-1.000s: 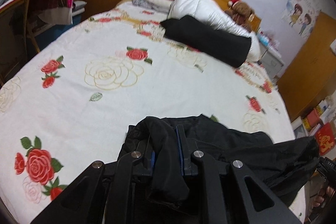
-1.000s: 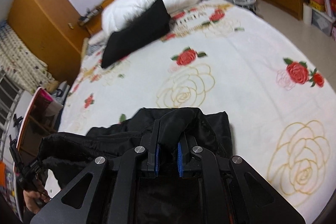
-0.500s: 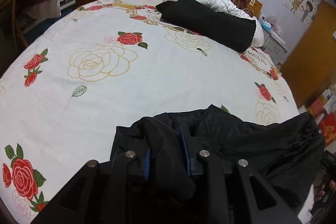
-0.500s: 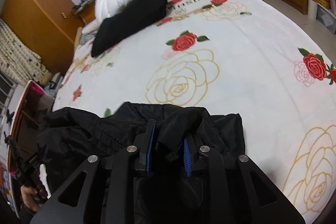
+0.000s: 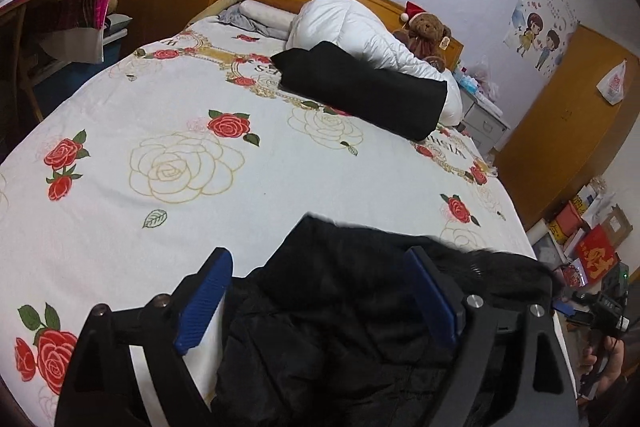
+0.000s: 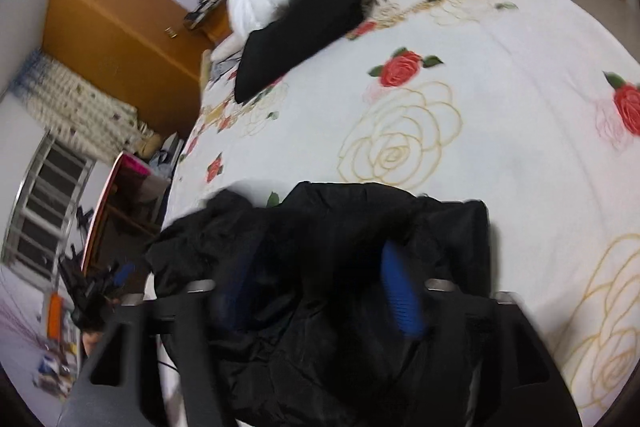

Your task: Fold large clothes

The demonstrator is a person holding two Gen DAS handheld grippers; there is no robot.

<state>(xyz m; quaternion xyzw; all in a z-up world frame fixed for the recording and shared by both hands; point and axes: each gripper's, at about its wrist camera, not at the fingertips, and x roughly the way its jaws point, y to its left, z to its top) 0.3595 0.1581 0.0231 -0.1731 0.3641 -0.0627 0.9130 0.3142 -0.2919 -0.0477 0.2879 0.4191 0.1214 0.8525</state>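
so the release step is what's being looked at here. both tongs have just been opening: the left tongs [image 5: 316, 301] are spread wide with the black jacket [image 5: 344, 327] lying loose between the blue pads [image 5: 204, 301], nothing pinched. same story for the right tongs [image 6: 320, 295], jaws parted, dark fabric slumped between them but not pressed by either pad (that view is blurred, so fine detail can't be made out).

the jacket itself is bunched in a rumpled heap at the near edge of the bed [image 5: 280, 163], on the rose-print sheet, well apart from the black folded item [image 5: 360, 93] and the white duvet [image 5: 360, 31] up by the headboard. part of the heap seems to hang toward the bed's edge, can't be told for sure.

judged from this, the garment has been dropped onto the bed but no fold has been made yet. next, it would need to be spread flat first: two far-apart points such as shoulders or hem corners would have to be found in that dark crumple, re-gripped, and pulled apart. picking single layers out of black-on-black fabric is likely the fiddly bit.
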